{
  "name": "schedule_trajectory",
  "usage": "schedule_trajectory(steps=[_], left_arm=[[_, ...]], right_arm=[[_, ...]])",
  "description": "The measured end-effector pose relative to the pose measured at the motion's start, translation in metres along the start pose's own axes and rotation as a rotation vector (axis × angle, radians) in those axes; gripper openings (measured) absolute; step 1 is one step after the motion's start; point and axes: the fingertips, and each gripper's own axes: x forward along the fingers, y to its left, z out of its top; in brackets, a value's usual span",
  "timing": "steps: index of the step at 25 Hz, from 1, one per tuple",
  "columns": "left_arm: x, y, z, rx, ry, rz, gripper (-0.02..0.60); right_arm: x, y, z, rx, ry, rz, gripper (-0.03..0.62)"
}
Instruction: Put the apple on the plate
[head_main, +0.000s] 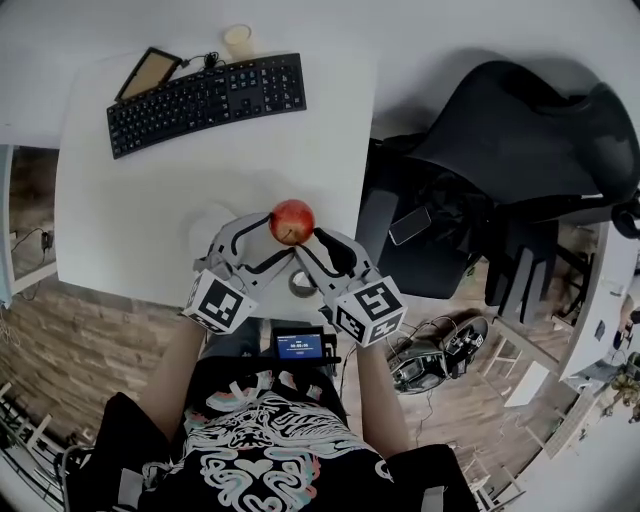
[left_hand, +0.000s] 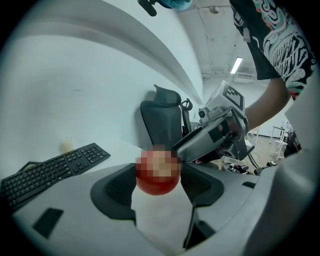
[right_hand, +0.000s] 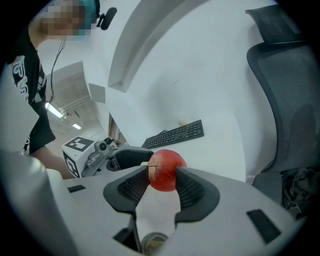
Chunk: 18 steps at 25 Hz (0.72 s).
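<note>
Seen from the head view, a red apple (head_main: 292, 221) sits between the tips of the left gripper (head_main: 266, 232) and the right gripper (head_main: 318, 240), near the front edge of the white surface (head_main: 140, 200); a pale round plate (head_main: 205, 230) lies just left of it and a black keyboard (head_main: 205, 100) is farther back. In the left gripper view, the jaws are closed on the apple at their tips, with the other gripper reaching in from the right. In the right gripper view, the jaws stand wide, with both pads against the apple's sides.
</note>
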Motion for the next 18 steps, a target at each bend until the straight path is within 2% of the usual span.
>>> schedule_trajectory(steps=[12, 18], left_arm=[[-0.033, -0.009, 0.047, 0.061, -0.043, 0.042, 0.273], [-0.055, -0.005, 0.048, 0.063, -0.049, 0.096, 0.273]], right_arm=[[-0.028, 0.036, 0.036, -0.082, -0.048, 0.0, 0.186], [-0.023, 0.058, 0.04, -0.117, -0.04, 0.04, 0.184]])
